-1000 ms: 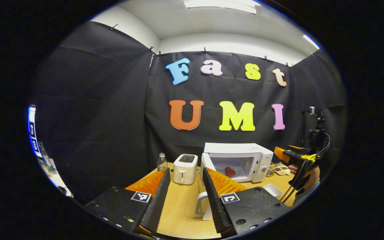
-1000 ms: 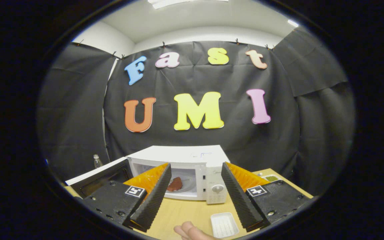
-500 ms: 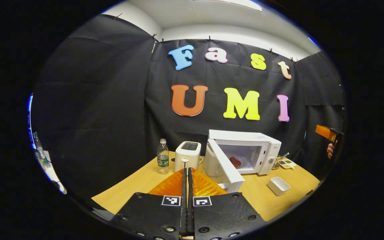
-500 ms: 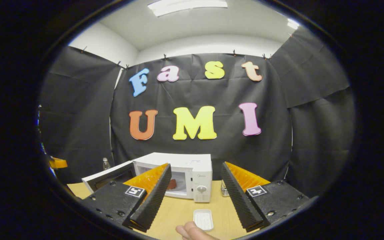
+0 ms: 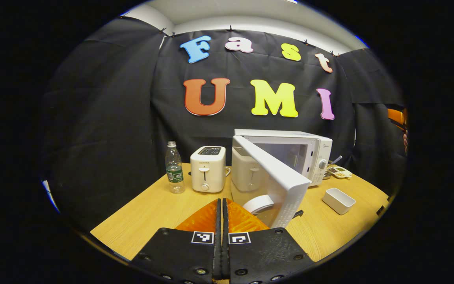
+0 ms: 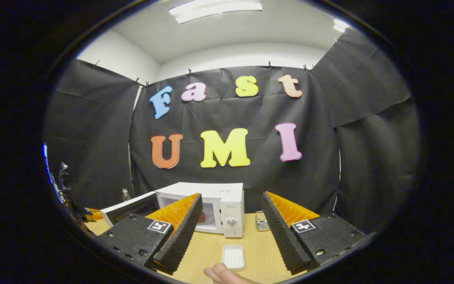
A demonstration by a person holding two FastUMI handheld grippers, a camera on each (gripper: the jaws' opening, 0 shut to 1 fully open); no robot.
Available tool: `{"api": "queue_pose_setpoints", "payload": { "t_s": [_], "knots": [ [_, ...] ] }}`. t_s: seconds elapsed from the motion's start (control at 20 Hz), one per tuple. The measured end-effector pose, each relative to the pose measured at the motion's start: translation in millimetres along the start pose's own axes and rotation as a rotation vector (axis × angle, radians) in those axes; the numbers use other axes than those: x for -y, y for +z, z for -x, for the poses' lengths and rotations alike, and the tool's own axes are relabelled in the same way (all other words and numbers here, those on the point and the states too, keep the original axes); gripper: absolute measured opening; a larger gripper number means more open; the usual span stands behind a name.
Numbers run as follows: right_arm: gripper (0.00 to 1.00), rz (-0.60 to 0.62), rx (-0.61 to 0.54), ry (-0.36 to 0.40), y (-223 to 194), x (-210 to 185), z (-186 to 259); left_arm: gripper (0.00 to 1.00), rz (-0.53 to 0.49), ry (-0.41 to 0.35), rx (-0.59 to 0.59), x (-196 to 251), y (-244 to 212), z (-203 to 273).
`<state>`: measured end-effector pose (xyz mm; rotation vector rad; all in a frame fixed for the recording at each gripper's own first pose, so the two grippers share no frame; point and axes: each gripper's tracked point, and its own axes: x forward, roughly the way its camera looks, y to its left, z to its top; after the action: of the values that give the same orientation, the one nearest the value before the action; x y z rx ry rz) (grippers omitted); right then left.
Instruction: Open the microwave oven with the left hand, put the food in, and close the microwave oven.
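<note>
On the wooden table (image 5: 148, 213), toward its far side, stands the white microwave oven (image 5: 309, 148), its door (image 5: 274, 179) swung partway out toward the left gripper view's camera. Through the opening in the right gripper view, a dark red piece of food (image 6: 202, 216) lies inside the cavity, partly hidden behind a finger of the right gripper (image 6: 229, 232). That gripper's fingers stand wide apart and hold nothing; a fingertip of the person's hand (image 6: 221, 273) shows just below them. The left gripper (image 5: 222, 221) has its two fingers pressed flat together with nothing between them, and it sits just in front of the door's free edge; whether it touches the door I cannot tell. A small white rectangular dish (image 5: 338, 200) rests on the table in front of the oven's control panel. A white toaster (image 5: 208, 169) stands left of the oven, and a clear water bottle (image 5: 174, 167) just beyond it.
</note>
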<state>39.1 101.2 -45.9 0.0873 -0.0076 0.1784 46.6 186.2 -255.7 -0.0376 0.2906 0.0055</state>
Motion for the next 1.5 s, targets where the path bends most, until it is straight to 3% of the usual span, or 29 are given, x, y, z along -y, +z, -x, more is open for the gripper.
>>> {"api": "queue_pose_setpoints", "payload": {
  "t_s": [0.05, 0.1, 0.25, 0.55, 0.85, 1.2, 1.5],
  "knots": [
    [0.89, 0.0, 0.003, -0.005, 1, 4, 1, 0.12, 0.005, -0.004, -0.012, 2, -6, -4],
    [0.89, -0.001, 0.001, -0.015, 0, 8, 0, 0.0, 0.028, -0.014, -0.021, 7, -9, -6],
    [0.89, 0.003, -0.008, -0.025, -1, 13, 3, 0.0, 0.079, -0.071, -0.007, 28, -8, -5],
    [0.89, 0.026, 0.009, -0.033, 17, 22, 15, 0.0, 0.022, -0.159, -0.006, 76, -12, -23],
    [0.89, 0.05, 0.024, -0.136, 37, 67, 40, 0.0, 0.001, -0.266, 0.024, 138, -8, -46],
    [0.89, 0.077, 0.018, -0.203, 64, 112, 78, 0.0, 0.05, -0.323, 0.093, 192, 2, -92],
    [0.89, 0.034, 0.019, -0.199, 61, 139, 83, 0.0, 0.07, -0.364, 0.069, 240, -3, -124]
  ]
}}
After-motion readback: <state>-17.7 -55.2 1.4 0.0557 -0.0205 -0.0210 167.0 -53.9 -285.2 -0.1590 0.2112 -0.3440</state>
